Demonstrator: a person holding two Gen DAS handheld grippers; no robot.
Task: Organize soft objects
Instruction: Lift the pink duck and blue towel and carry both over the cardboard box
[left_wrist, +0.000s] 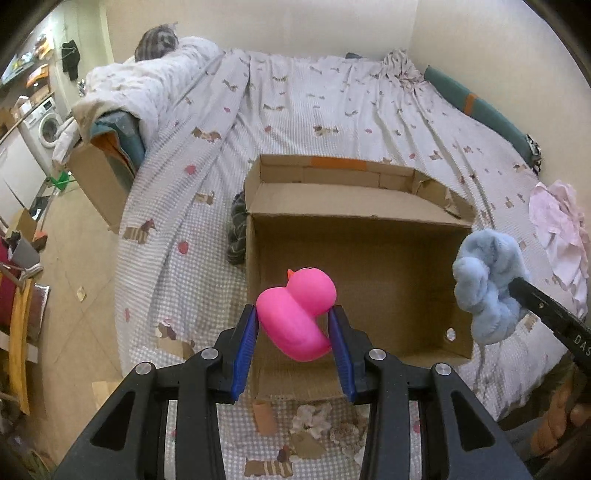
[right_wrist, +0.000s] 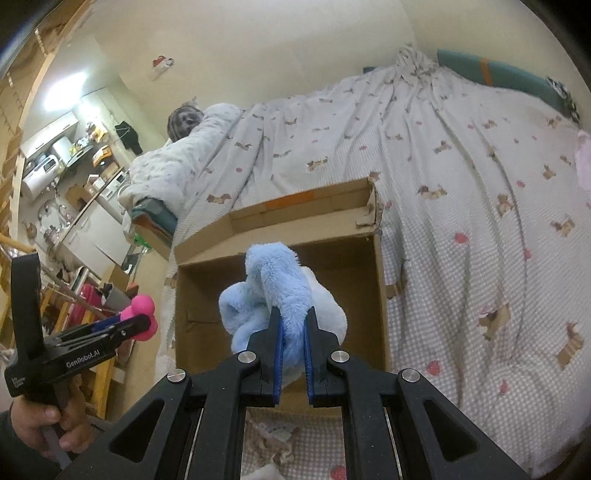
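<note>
I am working over a bed (left_wrist: 332, 110) with a checked sheet printed with small dogs, in a room with cream walls. On the bed stands an open cardboard box (left_wrist: 369, 266), and as far as I can see its inside is bare.

My left hand-held gripper (left_wrist: 293, 332) is closed on a pink rubber duck (left_wrist: 299, 314); the blue pads press its body from both sides, and it hangs over the near part of the box. My right hand-held gripper (right_wrist: 293, 332) is closed almost fully on a fluffy blue plush toy (right_wrist: 273, 295), also above the box opening; in the left view it hangs at the right edge of the box.

I judge the task is at an early stage: nothing lies in the box yet, and both things must be let go into it. More remains, I think: a pink cloth (left_wrist: 557, 229) lies at the right on the bed, a dark cloth (left_wrist: 236, 232) lies just beside the left wall of the box, and some crumpled scraps (left_wrist: 314, 421) lie in front of it.
</note>
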